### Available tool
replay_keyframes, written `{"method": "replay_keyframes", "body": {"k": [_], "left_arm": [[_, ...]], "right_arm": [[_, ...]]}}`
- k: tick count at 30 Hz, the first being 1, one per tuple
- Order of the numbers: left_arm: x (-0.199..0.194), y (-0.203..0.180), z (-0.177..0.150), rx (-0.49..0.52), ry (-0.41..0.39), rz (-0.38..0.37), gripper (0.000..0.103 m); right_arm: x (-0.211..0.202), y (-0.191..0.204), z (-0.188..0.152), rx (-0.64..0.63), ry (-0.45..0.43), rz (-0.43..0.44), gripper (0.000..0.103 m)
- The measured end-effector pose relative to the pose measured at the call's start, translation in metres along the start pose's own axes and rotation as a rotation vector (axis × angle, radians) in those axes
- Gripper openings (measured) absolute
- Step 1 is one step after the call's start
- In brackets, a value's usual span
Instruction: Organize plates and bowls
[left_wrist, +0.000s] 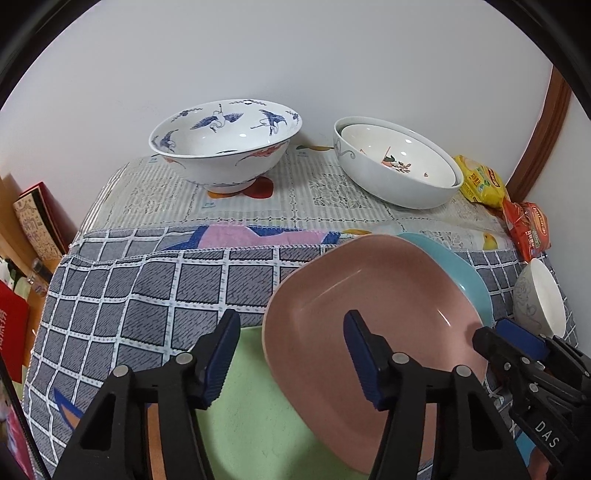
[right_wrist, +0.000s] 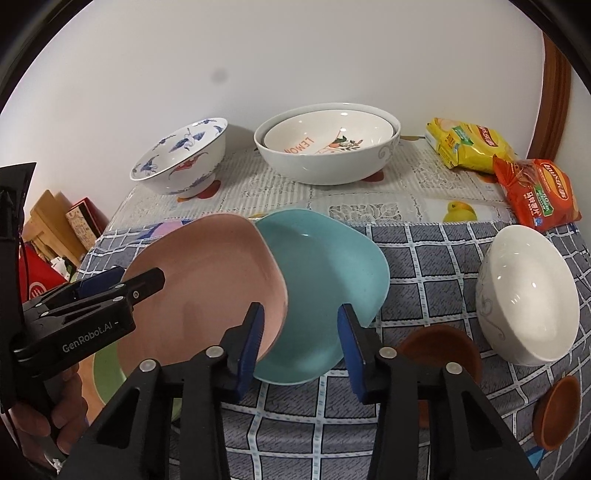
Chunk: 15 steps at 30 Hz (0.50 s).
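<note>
Pink plate (left_wrist: 373, 325) overlapping teal plate (right_wrist: 325, 288) | my left gripper (left_wrist: 291, 354) straddles pink rim, unclamped | right gripper (right_wrist: 301, 343) straddles teal edge, unclamped | risk: glazed rims slip, plates clack.

Yellow snack packet (right_wrist: 469, 147): lay at far right of the counter (right_wrist: 424, 210). Orange-red snack packet (right_wrist: 535, 195): lay just near of it, touching. Grey checked cloth (left_wrist: 147, 288): covered the near counter. Lace-patterned cover (left_wrist: 332, 199): lay beyond. Books (left_wrist: 37, 221): stood far left, off the counter.
</note>
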<state>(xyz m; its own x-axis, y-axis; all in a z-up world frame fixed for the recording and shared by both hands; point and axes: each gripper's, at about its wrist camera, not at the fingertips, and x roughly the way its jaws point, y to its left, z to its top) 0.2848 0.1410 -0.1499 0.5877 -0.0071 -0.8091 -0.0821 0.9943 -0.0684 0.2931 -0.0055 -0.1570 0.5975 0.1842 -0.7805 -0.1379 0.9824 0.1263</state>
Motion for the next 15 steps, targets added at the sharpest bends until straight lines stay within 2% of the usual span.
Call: {"method": "replay_keyframes", "body": {"k": [13, 15], "left_arm": [[0.011, 0.000, 0.000, -0.003, 0.019, 0.011, 0.043], [0.012, -0.001, -0.001, -0.004, 0.024, 0.011, 0.037]], "right_arm": [[0.015, 0.001, 0.003, 0.007, 0.020, 0.037, 0.030], [0.018, 0.001, 0.004, 0.006, 0.024, 0.043, 0.028]]}}
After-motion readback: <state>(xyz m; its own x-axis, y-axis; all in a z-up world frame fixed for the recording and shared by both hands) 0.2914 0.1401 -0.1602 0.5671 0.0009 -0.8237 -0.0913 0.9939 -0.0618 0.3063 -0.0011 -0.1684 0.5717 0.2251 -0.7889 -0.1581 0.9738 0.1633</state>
